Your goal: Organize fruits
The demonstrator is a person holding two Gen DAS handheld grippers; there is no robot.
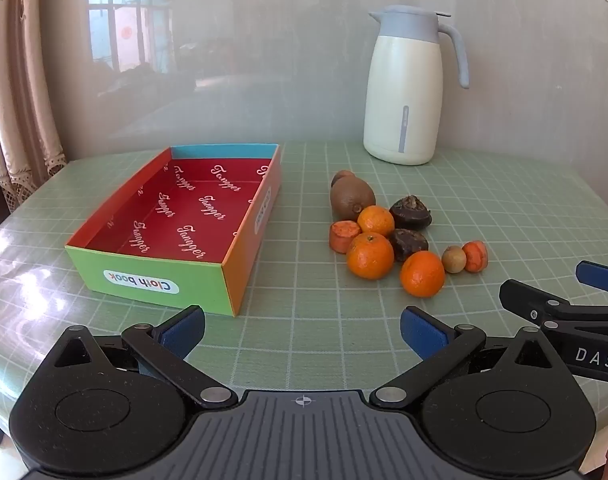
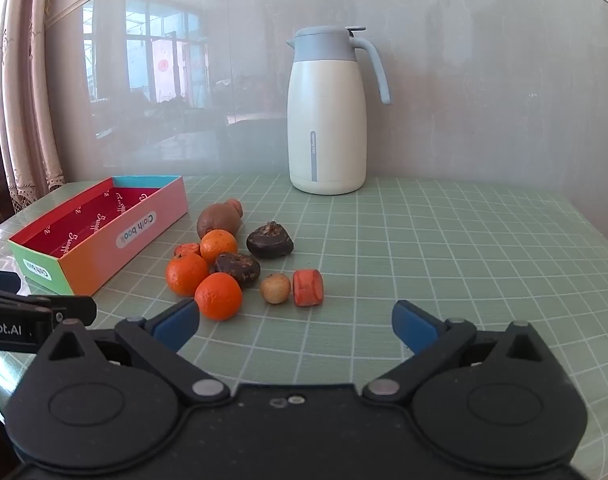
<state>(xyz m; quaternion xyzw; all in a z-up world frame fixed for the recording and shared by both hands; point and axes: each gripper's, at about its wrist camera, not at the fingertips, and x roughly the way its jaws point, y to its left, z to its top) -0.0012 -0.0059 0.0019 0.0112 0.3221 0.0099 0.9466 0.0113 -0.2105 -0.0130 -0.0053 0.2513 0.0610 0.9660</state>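
Observation:
A cluster of produce lies on the green grid mat: three tangerines, the nearest [image 1: 422,273] [image 2: 218,296], a brown kiwi [image 1: 351,197] [image 2: 218,220], two dark water chestnuts [image 1: 410,212] [image 2: 270,241], a small tan longan [image 1: 453,259] [image 2: 275,288] and carrot chunks [image 1: 475,256] [image 2: 307,287]. An open colourful box [image 1: 152,276] [image 2: 104,256] with a red inside stands left of them, with nothing in it. My left gripper [image 1: 302,332] is open and empty, near the mat's front. My right gripper [image 2: 296,326] is open and empty, just in front of the nearest tangerine; it also shows in the left wrist view [image 1: 555,288].
A white thermos jug [image 1: 403,88] [image 2: 327,116] with a grey-blue lid stands at the back by the wall. A curtain [image 1: 16,100] hangs at the left. The table edge curves away on both sides.

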